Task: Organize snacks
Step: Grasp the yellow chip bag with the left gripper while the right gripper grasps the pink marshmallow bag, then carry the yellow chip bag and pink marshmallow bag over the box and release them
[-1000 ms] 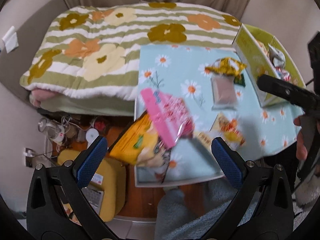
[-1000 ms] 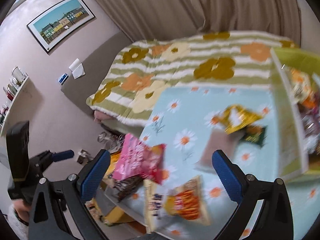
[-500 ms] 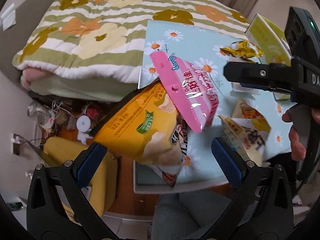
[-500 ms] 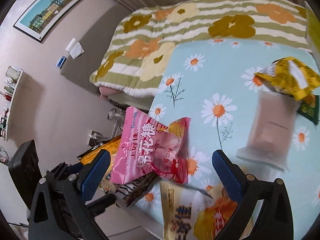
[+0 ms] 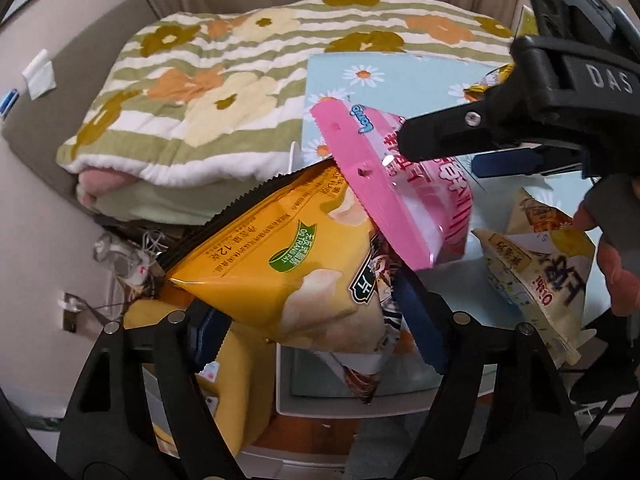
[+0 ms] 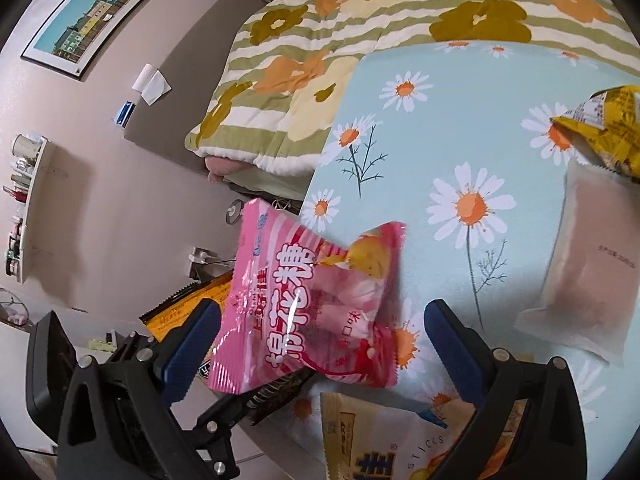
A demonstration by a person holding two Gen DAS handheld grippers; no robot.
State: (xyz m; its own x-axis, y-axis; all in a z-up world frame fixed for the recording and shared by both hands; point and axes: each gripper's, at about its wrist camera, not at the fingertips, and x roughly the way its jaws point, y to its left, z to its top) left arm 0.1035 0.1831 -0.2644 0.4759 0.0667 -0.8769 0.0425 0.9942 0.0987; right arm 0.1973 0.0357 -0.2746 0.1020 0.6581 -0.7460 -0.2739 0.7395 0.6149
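A puffy yellow chip bag (image 5: pixel 280 264) overhangs the near left corner of the daisy-cloth table (image 6: pixel 460 120). My left gripper (image 5: pixel 312 324) is closing, its blue pads touching both sides of that bag. A pink marshmallow bag (image 6: pixel 312 300) lies on top of it and on a dark striped packet (image 6: pixel 276 396). My right gripper (image 6: pixel 320 340) straddles the pink bag with its jaws open; the right pad stands clear of it. In the left wrist view one right gripper finger (image 5: pixel 448 140) reaches over the pink bag (image 5: pixel 400 200).
A cream stick-snack bag (image 6: pixel 380 440) lies at the table's near edge. A yellow packet (image 6: pixel 608 132) and a translucent pinkish pouch (image 6: pixel 592 272) lie at the right. A flowered quilt (image 5: pixel 240 80) covers the bed behind. Cables and a yellow object (image 5: pixel 236 380) sit on the floor.
Both grippers have come down onto the snack pile at the table corner. The left jaws have narrowed around the yellow bag. The right gripper now frames the pink bag.
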